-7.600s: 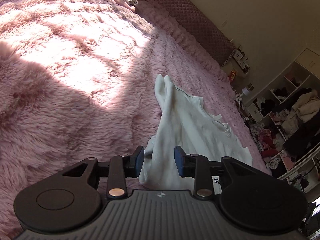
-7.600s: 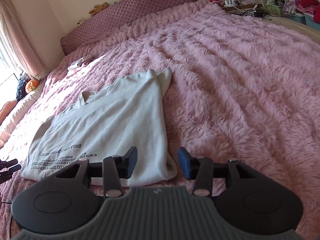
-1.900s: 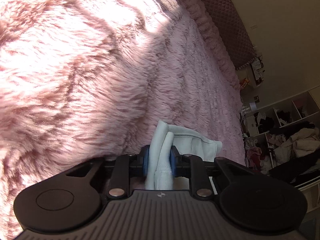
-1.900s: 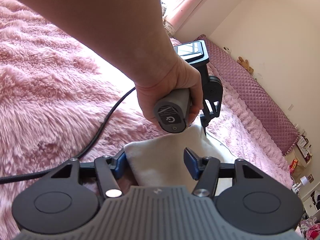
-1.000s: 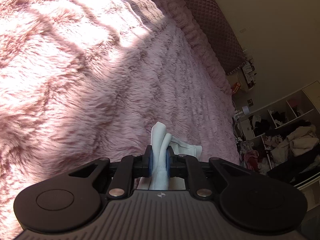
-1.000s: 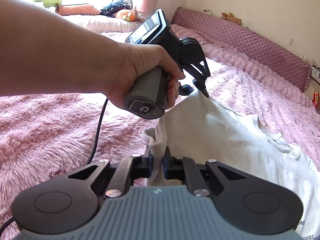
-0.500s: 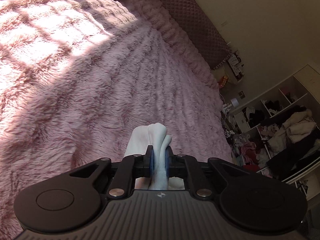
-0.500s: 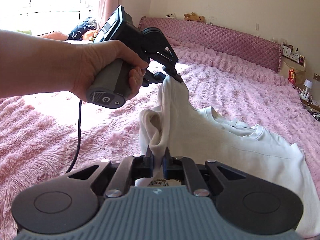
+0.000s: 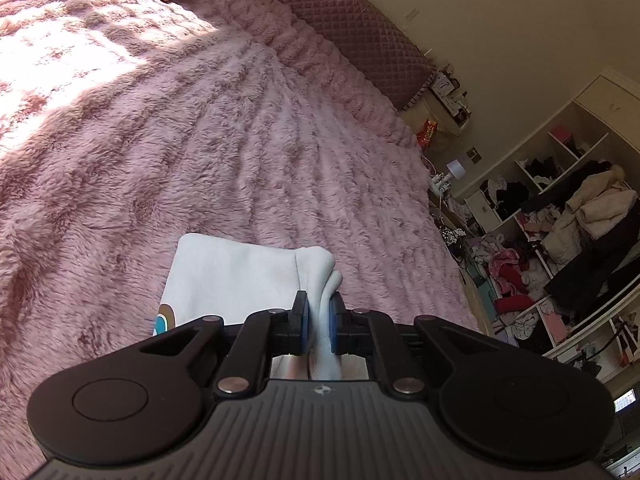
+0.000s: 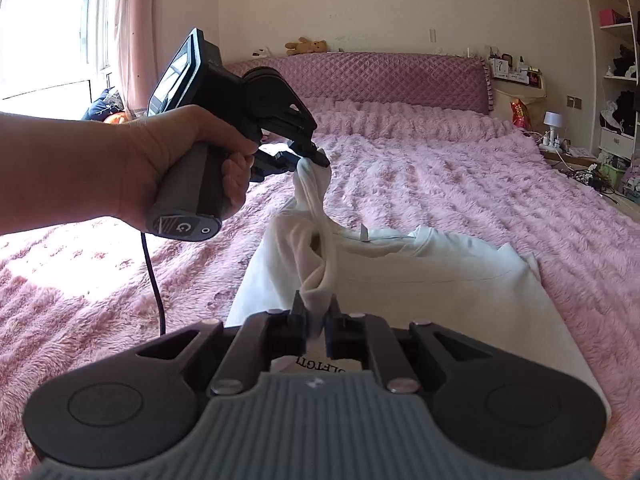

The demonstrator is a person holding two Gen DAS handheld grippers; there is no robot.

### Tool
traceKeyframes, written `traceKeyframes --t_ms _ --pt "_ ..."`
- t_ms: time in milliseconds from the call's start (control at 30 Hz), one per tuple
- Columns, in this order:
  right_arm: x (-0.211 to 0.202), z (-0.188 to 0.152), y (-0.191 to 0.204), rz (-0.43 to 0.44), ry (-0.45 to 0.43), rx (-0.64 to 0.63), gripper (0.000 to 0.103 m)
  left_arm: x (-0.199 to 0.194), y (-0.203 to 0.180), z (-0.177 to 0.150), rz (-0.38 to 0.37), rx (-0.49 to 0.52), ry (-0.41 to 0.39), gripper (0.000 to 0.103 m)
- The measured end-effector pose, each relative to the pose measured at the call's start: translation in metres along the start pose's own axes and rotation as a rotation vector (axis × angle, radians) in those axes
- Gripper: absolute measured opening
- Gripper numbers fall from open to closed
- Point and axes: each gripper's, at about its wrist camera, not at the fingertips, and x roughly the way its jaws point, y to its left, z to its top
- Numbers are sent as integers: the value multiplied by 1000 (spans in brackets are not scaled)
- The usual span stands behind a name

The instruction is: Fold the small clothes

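The left hand-held gripper (image 9: 319, 322) is clenched on a bunched fold of the white shirt (image 9: 236, 268), its blue pads (image 9: 304, 322) pressing the cloth from both sides. In its own view the shirt lies on the pink fuzzy bed (image 9: 200, 140), a flat panel spreading toward 10 o'clock from the fingers, with a coloured print (image 9: 165, 320) at its near edge. At 3 o'clock stands a shelf (image 9: 560, 220) crammed with clothes.

The right wrist view shows what the left cannot: the person's left hand (image 10: 160, 164) around the grip of the left hand-held gripper (image 10: 316, 160), which lifts a corner of the shirt (image 10: 440, 280) off the bed (image 10: 440, 184). The right hand-held gripper (image 10: 316, 320) is clamped on another fold of the same edge, so the raised edge runs from 12 o'clock down to 6. The shirt's body lies flat, its long axis running toward 6 o'clock, the collar (image 10: 376, 240) at the far end pointing to the quilted headboard (image 10: 360, 80). Black lettering (image 10: 320, 364) shows beneath the fingers.
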Motion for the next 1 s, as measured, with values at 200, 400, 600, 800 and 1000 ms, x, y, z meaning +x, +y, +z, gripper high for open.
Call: traceKeyframes --t_ms 200,400,600,800,1000 --pt "-11 -4 -39 -56 -15 57 2 31 -35 -21 -40 21 30 10" --pt "-22 -10 -80 -117 -30 141 2 50 -72 -46 -63 95 18 10" --pt "-33 -22 -113 -179 -40 189 2 74 -103 -65 -93 135 56 10" --pt "-37 -34 -144 -213 -33 259 2 94 -130 -89 -85 204 77 10" --pt "-37 -48 -170 -227 -14 319 2 114 -143 -110 -68 231 123 10"
